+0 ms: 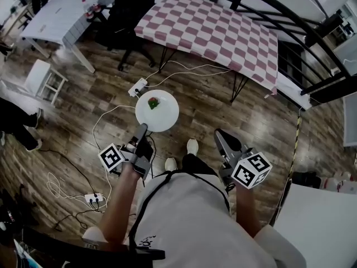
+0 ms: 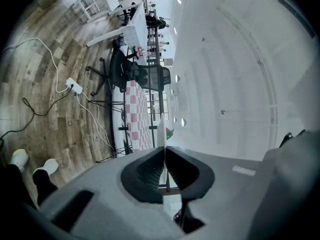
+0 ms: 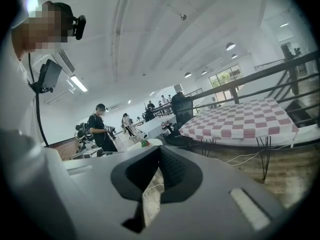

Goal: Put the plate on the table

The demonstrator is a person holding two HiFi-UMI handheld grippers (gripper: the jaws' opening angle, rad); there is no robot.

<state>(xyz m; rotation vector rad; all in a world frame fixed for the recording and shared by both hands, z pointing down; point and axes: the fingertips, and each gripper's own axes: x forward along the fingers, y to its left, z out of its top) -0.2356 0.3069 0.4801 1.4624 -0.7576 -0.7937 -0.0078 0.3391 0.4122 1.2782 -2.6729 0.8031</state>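
You are holding the left gripper [image 1: 143, 129] with its jaws pinching the near rim of the white plate [image 1: 163, 119]. The plate is hanging over the wooden floor [image 1: 78, 110], well apart from the red-and-white checked table [image 1: 212, 27] ahead.

In the left gripper view the plate [image 2: 163, 129] is showing edge-on only, as a thin white line running out from between the pads, so its face is hidden there.

A small red-and-green item [image 1: 153, 103] is lying on the plate, too small to identify.

You are carrying the right gripper [image 1: 218, 134] beside the plate, not touching it. Its jaws are pressing together at the tips with nothing between them. Only floor and a white cable [image 3: 150, 189] are showing through the gap behind the tips.

Dark railing bars [image 1: 262, 1] are crossing the table's far side, and your torso is covering the floor directly below you.
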